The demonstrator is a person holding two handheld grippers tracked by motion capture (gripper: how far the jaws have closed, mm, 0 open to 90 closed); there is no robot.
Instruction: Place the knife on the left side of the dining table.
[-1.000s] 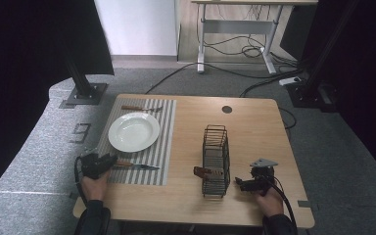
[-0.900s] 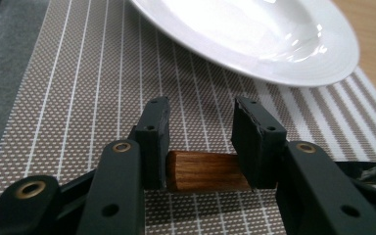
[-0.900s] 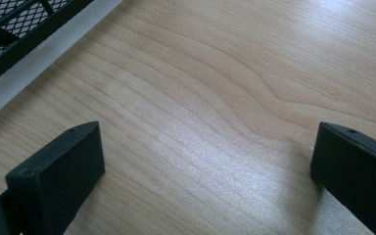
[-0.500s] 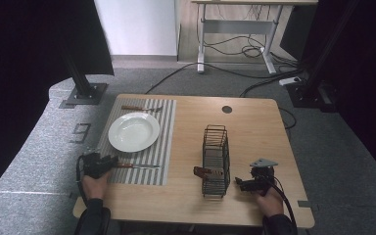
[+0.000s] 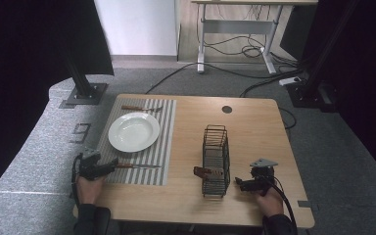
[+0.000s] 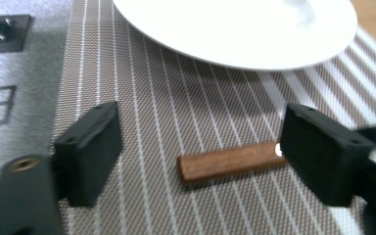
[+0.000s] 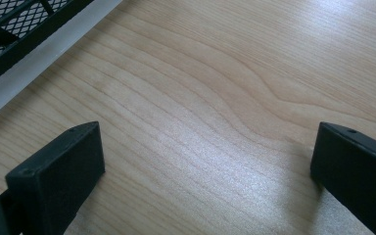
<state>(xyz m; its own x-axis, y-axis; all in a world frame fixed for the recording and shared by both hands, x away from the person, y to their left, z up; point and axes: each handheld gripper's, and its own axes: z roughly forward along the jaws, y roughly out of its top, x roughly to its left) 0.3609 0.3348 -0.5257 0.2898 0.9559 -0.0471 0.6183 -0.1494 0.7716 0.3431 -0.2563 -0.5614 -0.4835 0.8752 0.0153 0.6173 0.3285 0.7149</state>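
Our left gripper [image 6: 196,156] has its fingers apart around the knife's [image 5: 136,166] wooden handle [image 6: 227,164], at 6 o'clock from the plate [image 5: 133,131]. It looks light, stiff and thin; we grab mid-handle. Our right gripper [image 7: 208,171] has its fingers apart over bare table [image 7: 215,88].

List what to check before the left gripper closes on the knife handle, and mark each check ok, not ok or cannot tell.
1. Left gripper open: ok, jaws wide apart.
2. Knife handle between the jaws: ok, it lies on the placemat, its far end near one jaw.
3. Handle lying free: ok, apart from the plate.
4. Jaws low enough to grip: cannot tell.
5. Right gripper out of the way: ok, open over bare table beside the wire basket.
6. Blade clear of the plate: ok in the high view.
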